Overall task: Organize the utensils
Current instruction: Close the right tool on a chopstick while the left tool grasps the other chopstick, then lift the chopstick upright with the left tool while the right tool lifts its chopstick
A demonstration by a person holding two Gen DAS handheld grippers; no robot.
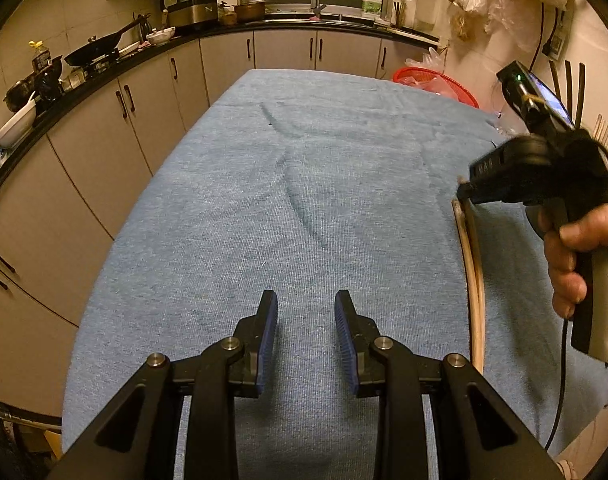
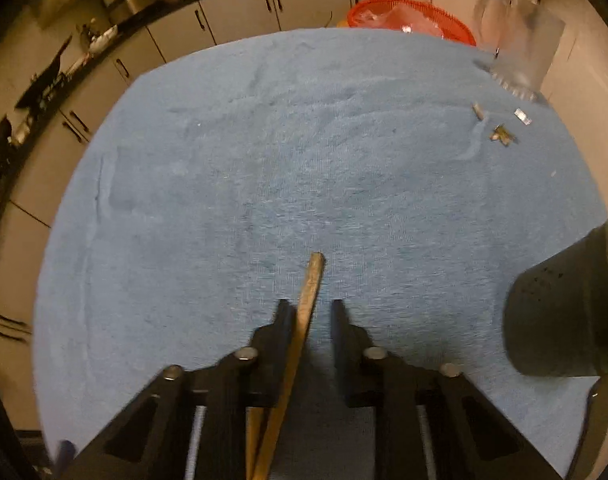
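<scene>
A pair of wooden chopsticks (image 2: pixel 300 328) runs between the jaws of my right gripper (image 2: pixel 311 316), leaning against the left finger; a gap shows to the right finger, and the frame is blurred. In the left wrist view the chopsticks (image 1: pixel 474 280) lie along the right side of the blue cloth (image 1: pixel 304 184), with the right gripper (image 1: pixel 470 194) at their far end. My left gripper (image 1: pixel 306 308) is open and empty above the near middle of the cloth. A dark utensil holder (image 2: pixel 564 312) stands at the right.
A clear glass mug (image 2: pixel 516 52) and several small bits (image 2: pixel 502 134) sit at the far right of the cloth. A red basket (image 1: pixel 436 86) is beyond the far edge. Kitchen cabinets and a cluttered counter (image 1: pixel 104 60) run along the left and back.
</scene>
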